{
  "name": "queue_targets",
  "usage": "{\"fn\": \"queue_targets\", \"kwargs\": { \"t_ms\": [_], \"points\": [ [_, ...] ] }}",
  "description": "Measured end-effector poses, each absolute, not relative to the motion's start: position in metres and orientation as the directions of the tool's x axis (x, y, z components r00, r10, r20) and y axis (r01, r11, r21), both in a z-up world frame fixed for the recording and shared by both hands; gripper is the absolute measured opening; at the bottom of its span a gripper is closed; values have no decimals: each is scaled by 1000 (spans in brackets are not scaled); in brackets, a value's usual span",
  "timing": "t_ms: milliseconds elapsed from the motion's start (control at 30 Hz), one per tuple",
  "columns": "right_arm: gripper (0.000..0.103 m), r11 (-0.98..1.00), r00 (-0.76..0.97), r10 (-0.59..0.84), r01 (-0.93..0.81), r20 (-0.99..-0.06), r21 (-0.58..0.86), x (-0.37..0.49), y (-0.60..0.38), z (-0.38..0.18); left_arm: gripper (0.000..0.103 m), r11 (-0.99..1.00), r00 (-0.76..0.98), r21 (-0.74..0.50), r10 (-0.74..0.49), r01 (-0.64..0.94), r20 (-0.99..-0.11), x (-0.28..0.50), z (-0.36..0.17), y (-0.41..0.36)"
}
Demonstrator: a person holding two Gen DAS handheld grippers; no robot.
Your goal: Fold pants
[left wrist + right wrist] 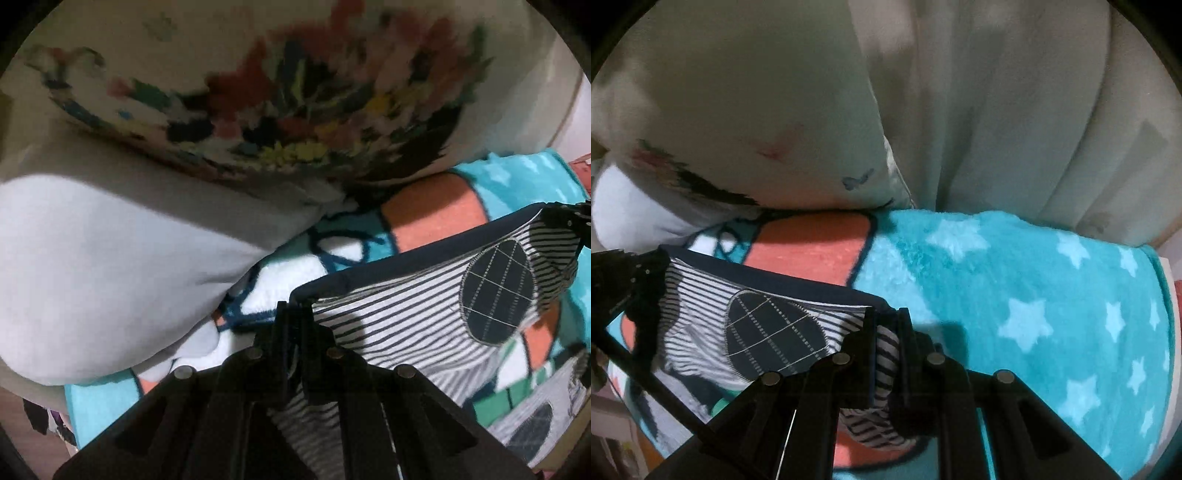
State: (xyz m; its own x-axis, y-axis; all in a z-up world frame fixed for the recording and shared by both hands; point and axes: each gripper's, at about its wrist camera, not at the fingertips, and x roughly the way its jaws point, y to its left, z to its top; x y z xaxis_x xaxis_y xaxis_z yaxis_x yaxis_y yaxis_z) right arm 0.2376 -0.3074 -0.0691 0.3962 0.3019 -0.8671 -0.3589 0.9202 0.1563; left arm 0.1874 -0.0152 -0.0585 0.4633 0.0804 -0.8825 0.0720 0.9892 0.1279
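Observation:
The pants (399, 314) are small, white with dark stripes, a navy waistband and a navy oval patch (498, 291). They hang stretched between both grippers above a bright blanket. My left gripper (291, 314) is shut on one end of the waistband. In the right wrist view my right gripper (888, 325) is shut on the other end of the pants (701, 314), with striped cloth bunched between its fingers. Each gripper shows at the edge of the other's view: the right gripper (569, 218) and the left gripper (624, 273).
A turquoise blanket (1034, 295) with pale stars and orange patches covers the bed. A flower-printed pillow (277, 103) and a plain white pillow (110, 266) lie at the far side. A pale curtain (1015, 110) hangs behind.

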Motion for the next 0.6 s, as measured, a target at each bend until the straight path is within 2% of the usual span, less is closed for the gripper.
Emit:
{"fn": "queue_targets", "kwargs": {
  "t_ms": [100,133,167,233,267,300,400,467,533,600],
  "points": [
    [11,923,368,295,-349,-882,163,257,-305,-88,14,984,451,166,121,60,-884,199,-73,-18],
    [12,924,359,291,-344,-887,164,263,-304,-95,22,982,442,183,141,53,-886,203,-79,-19],
    [14,926,351,286,-339,-891,164,267,-303,-100,25,980,437,193,153,48,-886,204,-83,-18],
    [32,932,332,277,-320,-902,168,278,-305,-113,30,983,427,180,150,32,-892,204,-86,-14],
    [46,941,330,266,-295,-906,168,283,-309,-119,30,987,427,160,136,20,-894,202,-84,-11],
    [52,944,334,273,-274,-902,184,284,-315,-120,33,989,432,148,130,8,-892,199,-80,-8],
    [57,948,373,300,-218,-878,232,279,-334,-112,50,982,469,183,185,-51,-864,180,-57,-3],
    [60,957,425,283,-185,-860,223,268,-349,-101,55,979,495,182,201,-87,-845,163,-40,-3],
    [65,960,461,280,-151,-842,237,253,-364,-91,64,977,506,173,213,-127,-835,147,-26,-6],
    [68,953,465,301,-112,-833,282,239,-377,-88,66,974,512,159,219,-158,-831,133,-15,-13]
  ]
}}
